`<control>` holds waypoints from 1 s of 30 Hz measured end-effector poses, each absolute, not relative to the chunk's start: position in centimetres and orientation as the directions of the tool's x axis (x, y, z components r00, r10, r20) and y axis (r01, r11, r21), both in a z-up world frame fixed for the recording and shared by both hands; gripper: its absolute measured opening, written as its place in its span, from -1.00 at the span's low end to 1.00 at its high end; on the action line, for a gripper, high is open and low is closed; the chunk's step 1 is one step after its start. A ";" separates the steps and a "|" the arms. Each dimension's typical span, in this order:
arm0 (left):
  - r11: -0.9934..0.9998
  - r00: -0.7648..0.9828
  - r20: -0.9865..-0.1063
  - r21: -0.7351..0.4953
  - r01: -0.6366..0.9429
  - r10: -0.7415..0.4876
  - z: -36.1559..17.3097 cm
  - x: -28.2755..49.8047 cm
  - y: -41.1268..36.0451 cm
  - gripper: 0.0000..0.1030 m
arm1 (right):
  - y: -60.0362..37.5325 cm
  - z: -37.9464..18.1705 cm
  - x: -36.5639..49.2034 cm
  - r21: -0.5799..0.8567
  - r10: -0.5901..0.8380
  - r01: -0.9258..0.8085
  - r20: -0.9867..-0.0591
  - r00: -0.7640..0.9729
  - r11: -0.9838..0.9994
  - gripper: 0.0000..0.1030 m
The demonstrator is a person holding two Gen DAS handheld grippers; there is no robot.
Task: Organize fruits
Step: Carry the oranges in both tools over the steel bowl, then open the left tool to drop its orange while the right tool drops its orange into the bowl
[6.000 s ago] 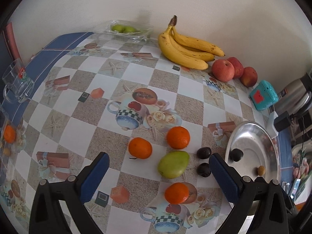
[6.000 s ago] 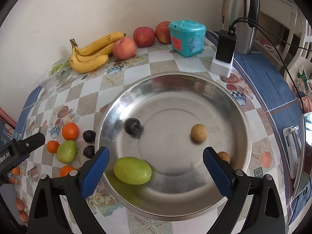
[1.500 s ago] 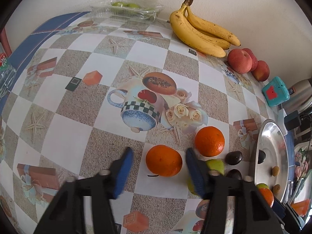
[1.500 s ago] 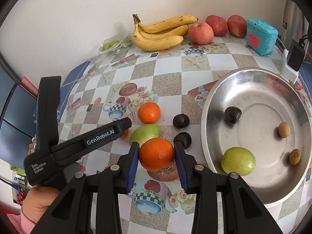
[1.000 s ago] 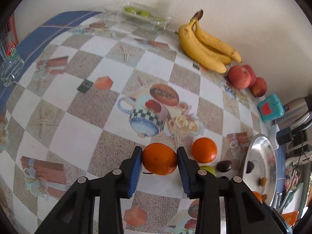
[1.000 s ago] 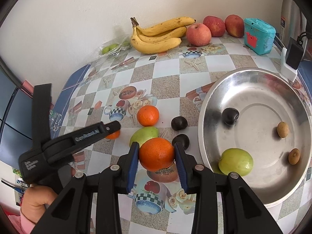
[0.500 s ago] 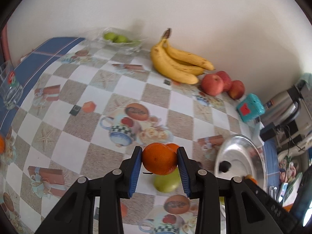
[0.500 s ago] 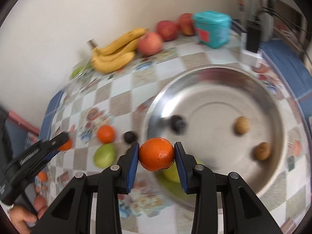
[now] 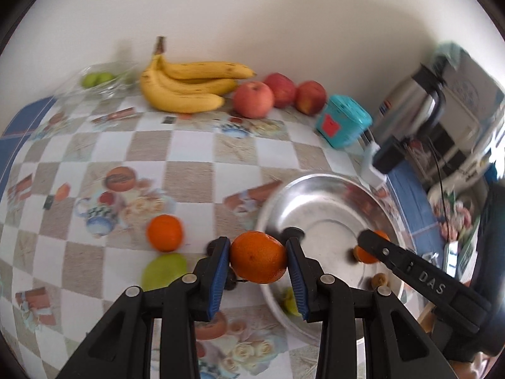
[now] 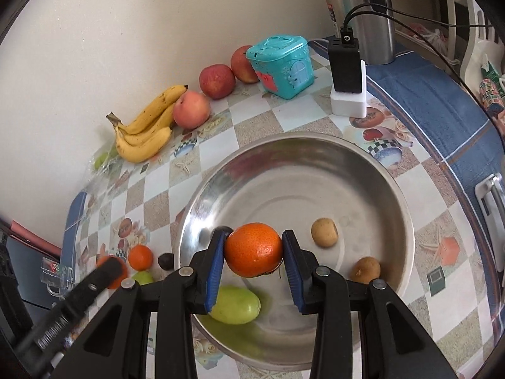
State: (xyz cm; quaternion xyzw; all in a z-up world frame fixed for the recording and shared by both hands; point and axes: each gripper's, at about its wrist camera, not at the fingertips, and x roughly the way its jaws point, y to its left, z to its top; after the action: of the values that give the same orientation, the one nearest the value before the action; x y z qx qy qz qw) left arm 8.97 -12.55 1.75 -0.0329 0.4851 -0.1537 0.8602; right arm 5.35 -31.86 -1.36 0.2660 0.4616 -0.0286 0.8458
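My left gripper (image 9: 258,262) is shut on an orange (image 9: 258,261), held in the air by the left rim of the steel bowl (image 9: 328,183). My right gripper (image 10: 253,257) is shut on another orange (image 10: 253,249), held over the steel bowl (image 10: 372,170). In the bowl lie a green mango (image 10: 235,304), a dark plum (image 10: 222,230) and two small brown fruits (image 10: 324,232). On the table left of the bowl are an orange (image 9: 164,232), a green mango (image 9: 163,271) and dark plums (image 10: 165,261).
Bananas (image 9: 186,87) and three apples (image 9: 253,99) line the back wall. A teal box (image 10: 281,64), a black charger (image 10: 346,63) and a steel flask (image 10: 363,9) stand behind the bowl. A clear tray with green fruit (image 9: 98,80) sits at the back left.
Both grippers have swung right with their oranges. The right one now hangs over the bowl; the left one has come up beside the bowl's rim.
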 end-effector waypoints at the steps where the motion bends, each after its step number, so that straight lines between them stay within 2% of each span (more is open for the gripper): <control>1: 0.948 0.477 -0.827 -0.195 0.250 -0.296 1.4 9.0 -13.3 -0.25 | -32.0 -1.5 5.5 0.425 0.198 0.293 -0.795 0.574 0.856 -0.26; 9: 0.936 0.452 -0.846 -0.143 0.322 -0.284 -0.8 9.0 -16.6 -0.24 | -32.9 -3.0 5.9 0.417 0.204 0.325 -0.825 0.527 0.849 -0.26; 30: 0.934 0.442 -0.862 -0.089 0.347 -0.246 -2.5 8.7 -17.8 -0.22 | -33.3 -5.9 5.2 0.391 0.230 0.389 -0.888 0.399 0.834 -0.26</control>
State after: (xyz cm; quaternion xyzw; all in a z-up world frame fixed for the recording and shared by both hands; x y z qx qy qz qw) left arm 8.72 -17.83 -2.48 0.0505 0.4982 -0.1749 0.8477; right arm 5.24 -33.32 -5.94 0.2834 0.5457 -0.0505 0.7870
